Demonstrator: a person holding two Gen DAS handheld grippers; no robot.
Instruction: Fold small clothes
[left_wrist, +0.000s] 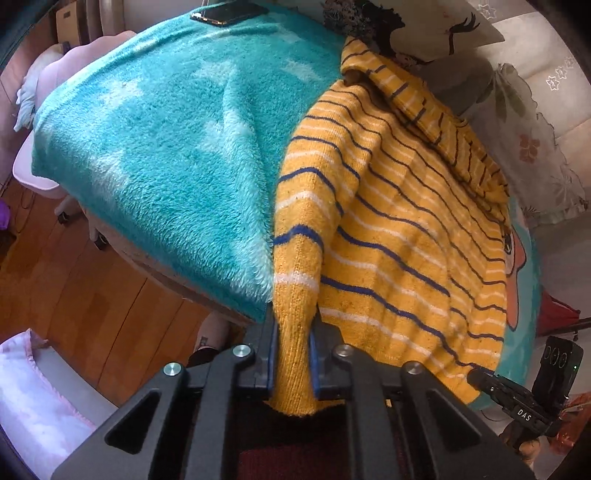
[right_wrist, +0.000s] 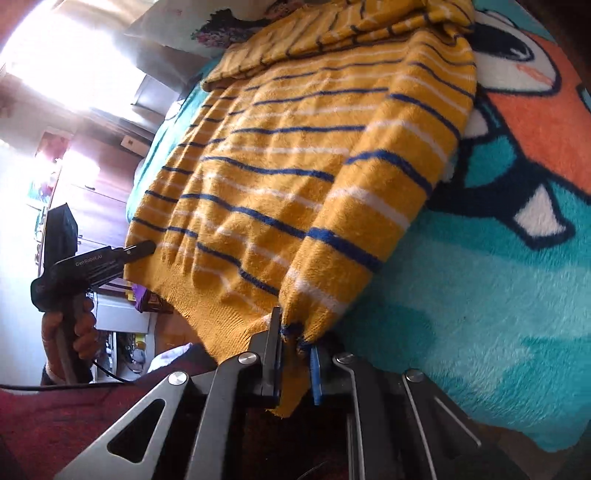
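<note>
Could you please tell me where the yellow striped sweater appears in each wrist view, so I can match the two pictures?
Left wrist: the sweater fills the centre and right, one corner in the left claw.
Right wrist: it fills the centre and upper left, another corner in the right claw.
Shared landmark: the teal blanket.

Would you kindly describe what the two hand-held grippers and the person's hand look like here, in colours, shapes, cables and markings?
Each hand-held gripper, left and right, is matte black with angular linkage arms, silver round pivot bolts and blue finger pads. Seen from the right wrist view, the left one is pistol-shaped, printed "GenRobot.AI", with a black cable trailing from its handle. The other unit shows "DAS" lettering. The bare left hand emerges from a dark red sleeve.
</note>
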